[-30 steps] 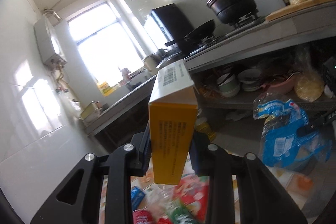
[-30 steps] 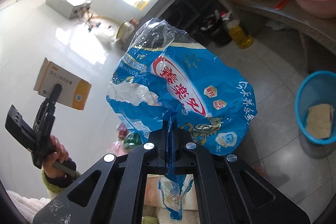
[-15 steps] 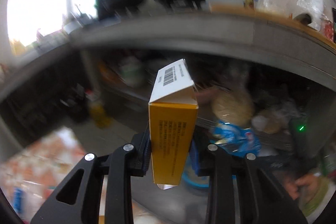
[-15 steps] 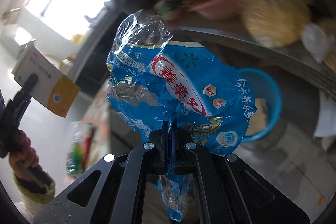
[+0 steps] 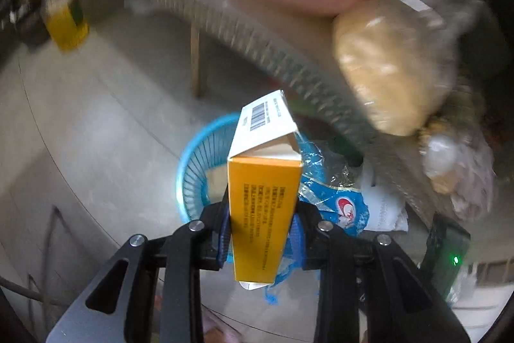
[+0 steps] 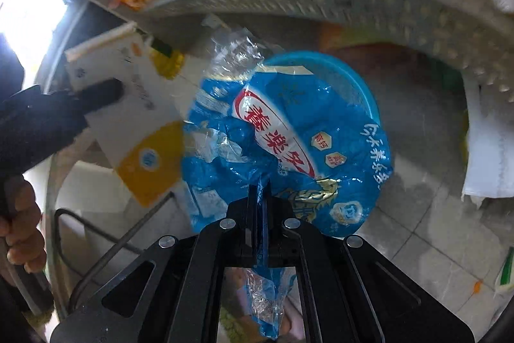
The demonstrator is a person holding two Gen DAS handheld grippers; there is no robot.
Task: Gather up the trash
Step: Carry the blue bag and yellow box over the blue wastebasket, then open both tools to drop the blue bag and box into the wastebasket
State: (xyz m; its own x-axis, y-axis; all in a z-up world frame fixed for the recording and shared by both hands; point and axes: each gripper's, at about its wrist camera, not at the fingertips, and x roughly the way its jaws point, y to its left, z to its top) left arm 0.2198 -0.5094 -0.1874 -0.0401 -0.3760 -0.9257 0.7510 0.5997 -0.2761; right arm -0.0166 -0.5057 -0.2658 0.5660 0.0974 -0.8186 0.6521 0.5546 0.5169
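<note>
Left tongs (image 5: 261,222) clamped on the yellow-and-white cardboard carton (image 5: 263,192), held above the blue slatted plastic basket (image 5: 200,163) on the tiled floor; right tongs (image 6: 258,209) fully closed, pinching the crumpled blue plastic wrapper (image 6: 289,147) over that basket.

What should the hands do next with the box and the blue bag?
Probably lower both a little further, then let go. The left tool holds the yellow box and the right tool pinches the blue bag, both above the blue basket.
</note>
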